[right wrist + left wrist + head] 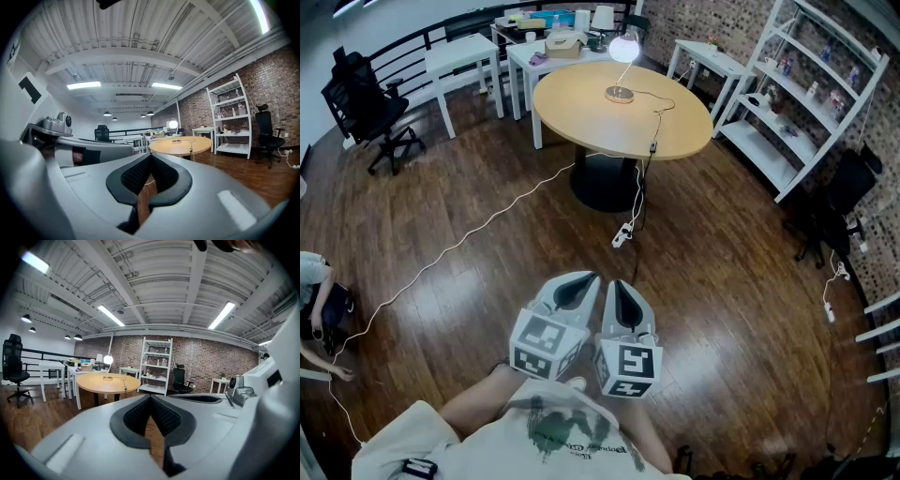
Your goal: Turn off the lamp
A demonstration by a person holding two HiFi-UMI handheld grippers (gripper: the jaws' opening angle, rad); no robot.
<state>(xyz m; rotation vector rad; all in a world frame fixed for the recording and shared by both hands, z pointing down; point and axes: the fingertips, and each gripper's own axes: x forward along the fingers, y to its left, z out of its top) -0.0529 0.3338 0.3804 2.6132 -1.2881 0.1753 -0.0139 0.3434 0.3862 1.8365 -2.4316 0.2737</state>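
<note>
The lamp [624, 47] glows with a round white globe, and its flat base stands on the round wooden table [581, 112] far ahead of me. Its cord runs over the table edge past an inline switch [653, 147] to a power strip [622, 236] on the floor. My left gripper [586, 278] and right gripper [616, 283] are held side by side close to my body, well short of the table. Both are shut with nothing in them. The lamp [108, 360] shows small and lit in the left gripper view above the shut tips [151, 397]. In the right gripper view the lamp [173, 124] sits beyond the tips [150, 154].
A white cable [469, 239] crosses the dark wooden floor to the left. White shelving [806, 103] stands right of the table, white side tables [464, 61] behind it, and a black office chair [370, 108] at far left. A person [314, 291] crouches at the left edge.
</note>
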